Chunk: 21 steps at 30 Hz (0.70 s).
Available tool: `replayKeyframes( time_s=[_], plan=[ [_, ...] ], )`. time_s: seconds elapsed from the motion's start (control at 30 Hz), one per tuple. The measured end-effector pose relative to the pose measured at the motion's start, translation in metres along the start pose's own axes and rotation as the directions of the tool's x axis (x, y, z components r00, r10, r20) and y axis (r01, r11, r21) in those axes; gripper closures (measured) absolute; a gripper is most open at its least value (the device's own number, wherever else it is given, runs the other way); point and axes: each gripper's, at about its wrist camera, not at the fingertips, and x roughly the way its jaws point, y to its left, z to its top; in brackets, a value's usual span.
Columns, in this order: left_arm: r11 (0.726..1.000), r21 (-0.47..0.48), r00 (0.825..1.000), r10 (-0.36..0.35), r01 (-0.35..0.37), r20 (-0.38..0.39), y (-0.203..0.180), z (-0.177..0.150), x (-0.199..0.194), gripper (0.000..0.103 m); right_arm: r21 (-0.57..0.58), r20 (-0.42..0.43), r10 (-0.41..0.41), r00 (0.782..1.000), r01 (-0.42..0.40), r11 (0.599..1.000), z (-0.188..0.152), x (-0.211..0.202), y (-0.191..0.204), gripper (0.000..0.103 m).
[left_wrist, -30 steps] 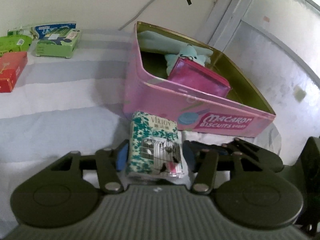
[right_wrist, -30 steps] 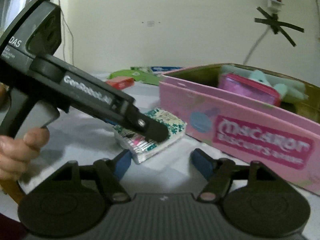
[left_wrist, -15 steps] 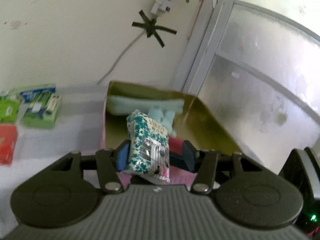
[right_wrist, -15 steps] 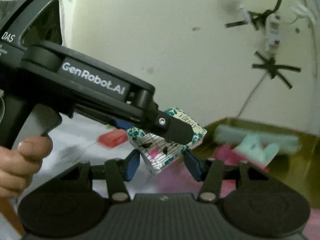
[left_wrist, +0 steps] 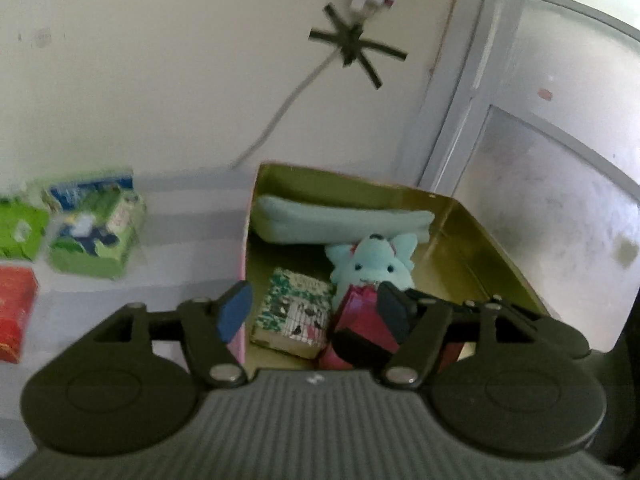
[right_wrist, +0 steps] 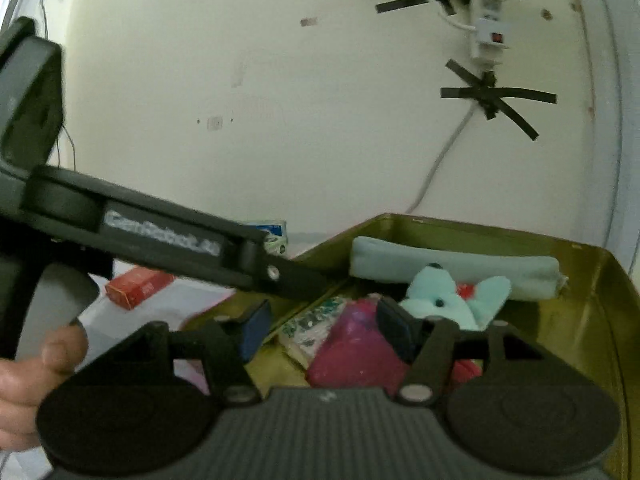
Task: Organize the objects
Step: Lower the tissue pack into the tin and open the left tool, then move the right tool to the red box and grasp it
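Released since half a second ago, the small teal-and-white floral tissue pack [left_wrist: 294, 314] is no longer sitting between the left gripper's pads; it is now lying on the floor of the open pink biscuit tin with the gold inside [left_wrist: 470, 224], near the tin's left wall

Taking that tin as the landmark, and going from largest to smallest: the white cloth-covered table [left_wrist: 188, 236] is carrying the tin, which is sitting close to the cream wall and the grey window frame. Along the tin's back wall a long pale mint soft pouch [left_wrist: 340, 222] is lying flat. In front of the pouch a light blue plush animal [left_wrist: 374, 266] is sitting facing the camera. At the tin's front a magenta zip purse [left_wrist: 360, 320] is leaning just beside the tissue pack, on its right

The left gripper [left_wrist: 314, 312] is hovering over the tin's front edge, its blue-padded jaws opening, with nothing pressed between them; the pack is lying below and beyond them. The right gripper [right_wrist: 324, 330] is hovering over the same tin from the other side, jaws opening and gripping nothing, while a hand [right_wrist: 36, 376] is holding the left tool's handle

Left of the tin, well apart, green and blue cartons [left_wrist: 94, 232] and a red box [left_wrist: 16, 314] are resting on the table
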Motion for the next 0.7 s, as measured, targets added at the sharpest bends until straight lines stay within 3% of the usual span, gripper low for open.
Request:
replayKeyframes(
  time_s=[0.23, 0.37, 0.47, 0.57, 0.7],
  plan=[
    [0.998, 0.014, 0.997, 0.054, -0.055, 0.057, 0.009, -0.024, -0.045, 0.032, 0.042, 0.069, 0.003, 0.998, -0.006, 0.999, -0.007, -0.036, 0.008, 0.043],
    [0.993, -0.045, 0.994, 0.11, -0.11, 0.012, 0.041, -0.045, -0.06, 0.032, 0.001, 0.102, 0.05, 0.994, -0.05, 0.999, -0.013, -0.05, 0.026, 0.043],
    [0.975, -0.085, 0.979, 0.204, -0.205, -0.022, 0.076, -0.063, -0.073, 0.032, -0.037, 0.081, 0.101, 0.992, -0.098, 0.994, -0.013, -0.047, 0.045, 0.042],
    [0.92, -0.121, 0.928, 0.369, -0.374, -0.058, 0.121, -0.074, -0.087, 0.032, -0.049, 0.001, 0.168, 0.986, -0.167, 0.985, -0.011, -0.03, 0.066, 0.042],
    [0.779, -0.118, 0.787, 0.616, -0.615, -0.034, 0.174, -0.086, -0.112, 0.032, -0.016, -0.133, 0.279, 0.951, -0.284, 0.959, -0.001, 0.01, 0.102, 0.029]
  ],
)
